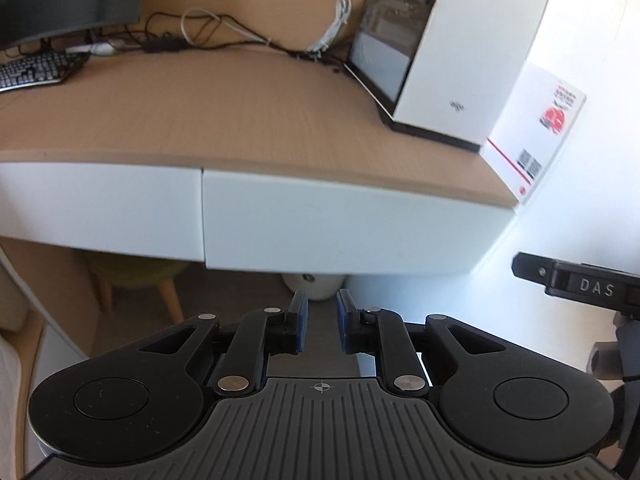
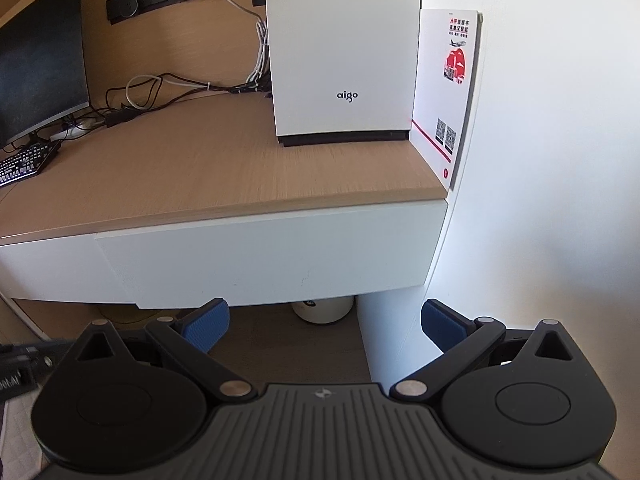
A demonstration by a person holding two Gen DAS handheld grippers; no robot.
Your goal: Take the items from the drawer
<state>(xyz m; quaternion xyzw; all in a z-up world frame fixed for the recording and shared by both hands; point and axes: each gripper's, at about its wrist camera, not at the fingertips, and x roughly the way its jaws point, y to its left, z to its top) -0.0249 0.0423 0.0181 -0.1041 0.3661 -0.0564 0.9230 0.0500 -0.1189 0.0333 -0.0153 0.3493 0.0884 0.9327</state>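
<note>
The white drawer front (image 1: 340, 220) under the wooden desktop (image 1: 240, 112) is closed, and nothing of its contents shows. My left gripper (image 1: 322, 316) hangs just below and in front of the drawer's lower edge, its blue pads (image 1: 299, 320) a narrow gap apart with nothing between them. A second white front (image 1: 100, 204) sits to its left. In the right wrist view the same drawer front (image 2: 272, 260) faces me. My right gripper (image 2: 324, 324) stands wide open and empty below it. Part of the right gripper (image 1: 580, 284) shows at the left wrist view's right edge.
A white computer case (image 2: 344, 52) and a leaning white printed card (image 2: 448, 88) stand on the desk at the right, against a white wall (image 2: 540, 160). A monitor (image 2: 40, 64), keyboard (image 2: 24, 164) and cables (image 2: 160, 88) lie left. A white round object (image 2: 324, 312) sits under the desk, and a stool (image 1: 136, 276) further left.
</note>
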